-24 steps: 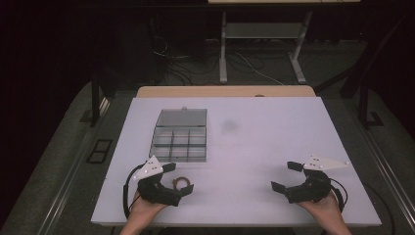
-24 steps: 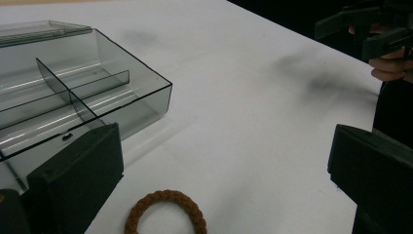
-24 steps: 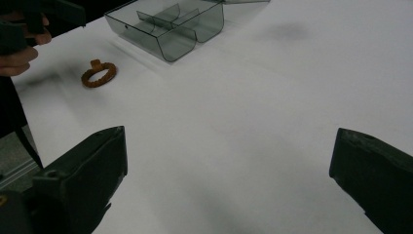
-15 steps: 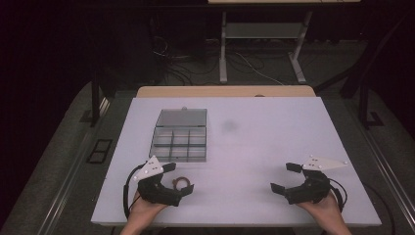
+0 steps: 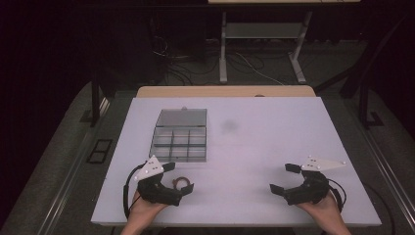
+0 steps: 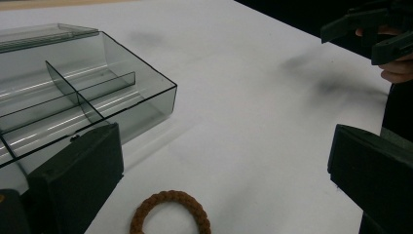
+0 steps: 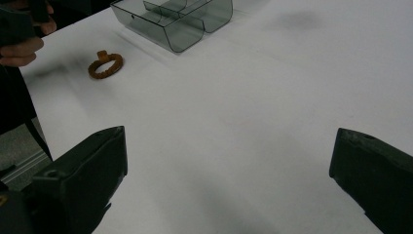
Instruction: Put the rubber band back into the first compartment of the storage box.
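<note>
Brown braided ring (image 6: 170, 212), lying flat on white table (image 5: 254, 147), just in front of clear smoky plastic compartment box (image 5: 179, 138) (compartments bare as far as visible, lid tipped back). Between wide-open jaws of left gripper (image 5: 180, 179), untouched by either. Right gripper (image 5: 282, 178) well apart on table's other side, likewise spread wide, grasping nothing.
</note>
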`<state>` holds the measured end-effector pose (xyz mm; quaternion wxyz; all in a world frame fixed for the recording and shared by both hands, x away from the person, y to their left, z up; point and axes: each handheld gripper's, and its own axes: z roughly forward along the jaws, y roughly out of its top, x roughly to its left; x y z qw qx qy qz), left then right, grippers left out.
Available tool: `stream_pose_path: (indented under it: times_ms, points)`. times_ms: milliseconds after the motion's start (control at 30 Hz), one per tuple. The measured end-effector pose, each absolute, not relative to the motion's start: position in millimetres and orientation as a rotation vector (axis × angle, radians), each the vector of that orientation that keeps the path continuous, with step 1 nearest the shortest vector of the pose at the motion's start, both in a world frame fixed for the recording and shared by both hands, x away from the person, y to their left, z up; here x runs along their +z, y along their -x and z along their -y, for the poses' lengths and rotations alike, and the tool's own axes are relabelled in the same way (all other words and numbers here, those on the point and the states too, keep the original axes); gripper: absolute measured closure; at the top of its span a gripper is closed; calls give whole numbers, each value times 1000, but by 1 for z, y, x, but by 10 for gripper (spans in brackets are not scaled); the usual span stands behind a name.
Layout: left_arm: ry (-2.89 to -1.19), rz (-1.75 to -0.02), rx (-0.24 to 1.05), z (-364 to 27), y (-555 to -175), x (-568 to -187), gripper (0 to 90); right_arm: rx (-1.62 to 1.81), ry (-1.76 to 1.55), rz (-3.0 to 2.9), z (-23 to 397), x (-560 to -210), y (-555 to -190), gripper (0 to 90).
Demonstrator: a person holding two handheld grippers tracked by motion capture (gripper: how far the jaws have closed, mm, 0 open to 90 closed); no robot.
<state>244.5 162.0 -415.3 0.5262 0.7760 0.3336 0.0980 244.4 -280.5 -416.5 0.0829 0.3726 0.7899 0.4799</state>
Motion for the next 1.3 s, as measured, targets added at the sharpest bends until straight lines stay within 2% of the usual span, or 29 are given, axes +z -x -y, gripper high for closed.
stream_pose_path:
  times_ms: [633, 1300]
  points:
    - [-1882, -826, 239, -162, -254, -402, 0, 1454, -1113, -2349, 283, -415, -243, 6]
    - [-2041, -857, 194, -171, -274, -403, 0, 1474, -1113, -2340, 284, -414, -241, 6]
